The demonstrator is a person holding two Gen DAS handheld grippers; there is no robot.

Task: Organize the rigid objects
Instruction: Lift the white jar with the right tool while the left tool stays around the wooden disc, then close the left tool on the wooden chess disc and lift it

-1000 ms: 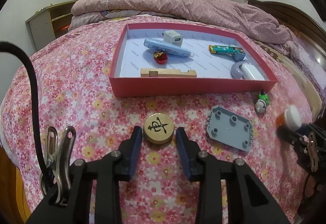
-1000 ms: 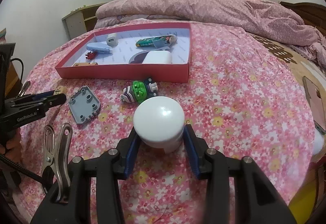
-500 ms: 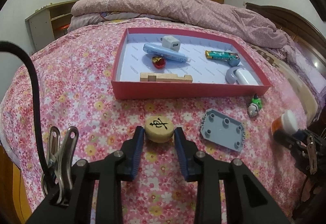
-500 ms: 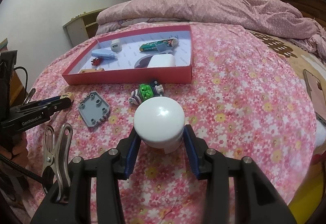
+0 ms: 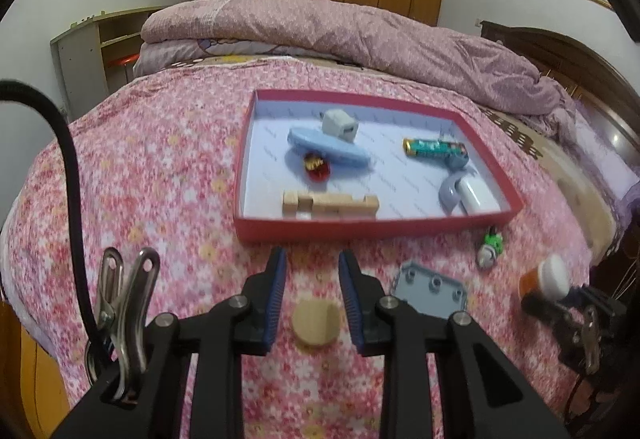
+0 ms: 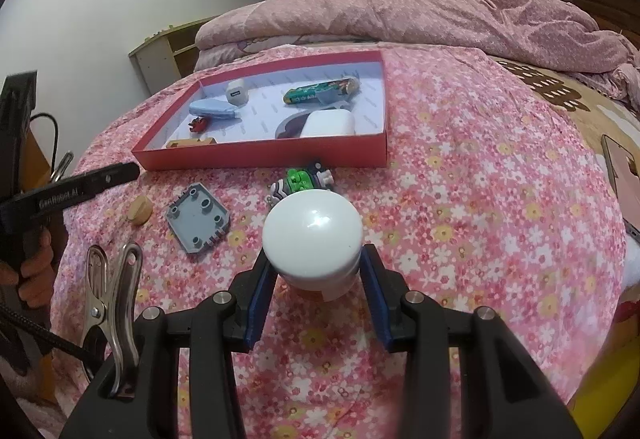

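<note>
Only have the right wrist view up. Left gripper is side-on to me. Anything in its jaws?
Observer: No. The left wrist view shows nothing between the left gripper's fingers. The wooden disc lies on the bedspread below them.
Operator: The box wall hides a wood piece from me. What is it?
Observer: A notched wooden bar, flat along the red box's near wall.
Operator: Colour of my bottle's body?
Observer: The bottle is orange under its white cap.

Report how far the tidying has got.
Done: charger, battery, wooden block and others lie in the red box. In hand: right claw grips the white-capped bottle; left claw is above the wooden disc, not holding it. Left on the bed: wooden disc, grey plate, green toy.
</note>
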